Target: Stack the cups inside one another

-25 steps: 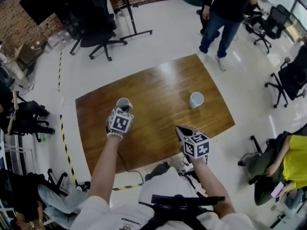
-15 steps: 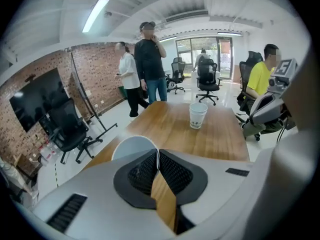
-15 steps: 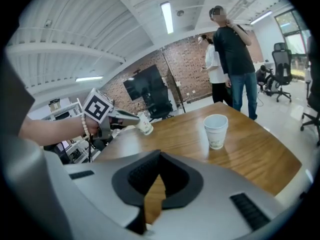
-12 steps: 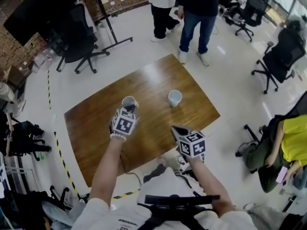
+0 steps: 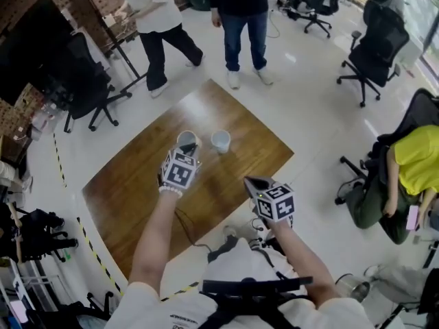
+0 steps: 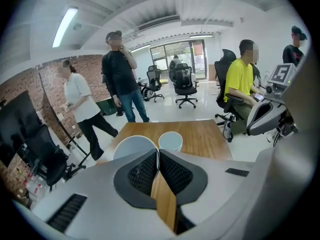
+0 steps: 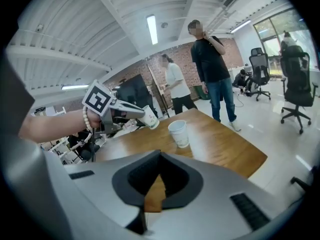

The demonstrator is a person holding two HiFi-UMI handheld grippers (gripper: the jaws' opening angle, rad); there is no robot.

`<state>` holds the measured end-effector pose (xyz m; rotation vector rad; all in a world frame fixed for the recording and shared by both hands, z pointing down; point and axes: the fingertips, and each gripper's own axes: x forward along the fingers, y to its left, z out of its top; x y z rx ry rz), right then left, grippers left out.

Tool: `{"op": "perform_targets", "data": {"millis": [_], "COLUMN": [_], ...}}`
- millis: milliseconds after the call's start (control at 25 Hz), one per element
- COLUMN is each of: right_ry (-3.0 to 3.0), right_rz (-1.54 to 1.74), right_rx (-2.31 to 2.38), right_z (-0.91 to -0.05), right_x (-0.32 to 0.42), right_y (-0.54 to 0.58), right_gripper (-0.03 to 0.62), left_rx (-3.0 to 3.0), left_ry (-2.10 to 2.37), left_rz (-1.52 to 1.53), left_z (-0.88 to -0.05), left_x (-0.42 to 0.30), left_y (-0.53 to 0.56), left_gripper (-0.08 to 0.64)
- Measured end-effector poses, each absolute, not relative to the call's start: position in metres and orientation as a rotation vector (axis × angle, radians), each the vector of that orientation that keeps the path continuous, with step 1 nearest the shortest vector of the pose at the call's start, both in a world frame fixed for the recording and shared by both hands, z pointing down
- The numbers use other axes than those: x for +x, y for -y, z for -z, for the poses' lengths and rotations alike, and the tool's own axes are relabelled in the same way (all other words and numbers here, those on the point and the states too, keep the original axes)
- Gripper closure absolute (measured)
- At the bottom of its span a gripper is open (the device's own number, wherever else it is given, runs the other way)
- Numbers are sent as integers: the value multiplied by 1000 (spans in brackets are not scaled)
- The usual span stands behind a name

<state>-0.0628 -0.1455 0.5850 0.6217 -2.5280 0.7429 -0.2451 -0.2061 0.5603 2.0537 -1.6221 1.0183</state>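
Gripping the lifted cup (image 5: 185,139), left gripper (image 5: 193,149) hovers beside the standing cup (image 5: 220,141); right gripper (image 5: 252,183) closed, empty.

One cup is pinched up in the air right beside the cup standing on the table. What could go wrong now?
1. The left gripper pinches the held cup only by its thin rim, and the cup hangs tilted. It might slip out or get squashed.
2. Nothing steadies the standing cup; the right gripper is far from it. A bump from the held cup could knock it over on the table.
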Motion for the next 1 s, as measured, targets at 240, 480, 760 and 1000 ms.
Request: {"op": "perform_targets", "data": {"millis": [240, 480, 760, 1000], "right_ry": [2525, 2516, 2503, 2497], "right_rz": [-764, -792, -826, -839], "right_rx": [684, 733, 752, 759], "right_z": [-585, -585, -591, -594], "right_x": [-40, -22, -12, -10], "right_y": [158, 171, 175, 182], "right_gripper": [591, 591, 591, 591], "left_rx": [2177, 2209, 2210, 2200], "left_ry": [1523, 1420, 1326, 1261], "left_rz": [-1073, -1137, -1175, -1205], "left_z": [-556, -566, -581, -593], "left_x": [-203, -177, -160, -156], "left_y": [241, 262, 266, 265], "left_gripper": [545, 545, 545, 545]}}
